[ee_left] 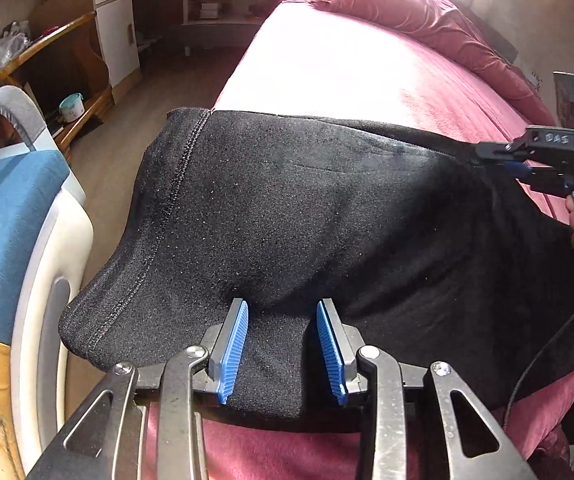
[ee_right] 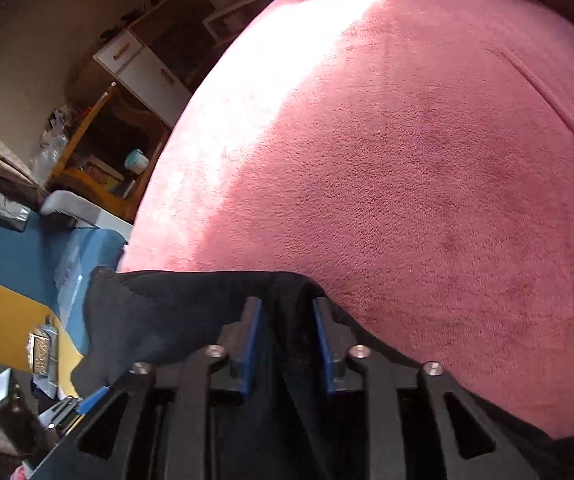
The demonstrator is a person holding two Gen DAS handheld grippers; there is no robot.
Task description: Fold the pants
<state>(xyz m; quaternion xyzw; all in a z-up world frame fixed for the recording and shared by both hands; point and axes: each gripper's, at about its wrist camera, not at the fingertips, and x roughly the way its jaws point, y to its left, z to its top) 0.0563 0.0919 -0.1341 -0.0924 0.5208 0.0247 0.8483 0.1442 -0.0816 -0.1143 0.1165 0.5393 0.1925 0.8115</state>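
Observation:
Black pants [ee_left: 307, 220] lie spread across the near part of a pink bed [ee_left: 327, 64], with a stitched hem at the left hanging over the bed's edge. My left gripper [ee_left: 283, 312] is open, its blue pads [ee_left: 233, 352] either side of a fold of the near edge of the cloth. My right gripper [ee_left: 499, 160] shows at the right of the left wrist view, at the pants' far right edge. In the right wrist view my right gripper [ee_right: 287, 308] has black cloth [ee_right: 175, 304] bunched between its parted blue pads; a firm grip cannot be told.
A blue, white and yellow object [ee_left: 15, 240] stands close to the bed's left side. A crumpled pink blanket [ee_left: 407, 12] lies at the bed's far end. Wooden shelves [ee_left: 67, 76] and a white cabinet [ee_left: 115, 24] stand across the floor at left.

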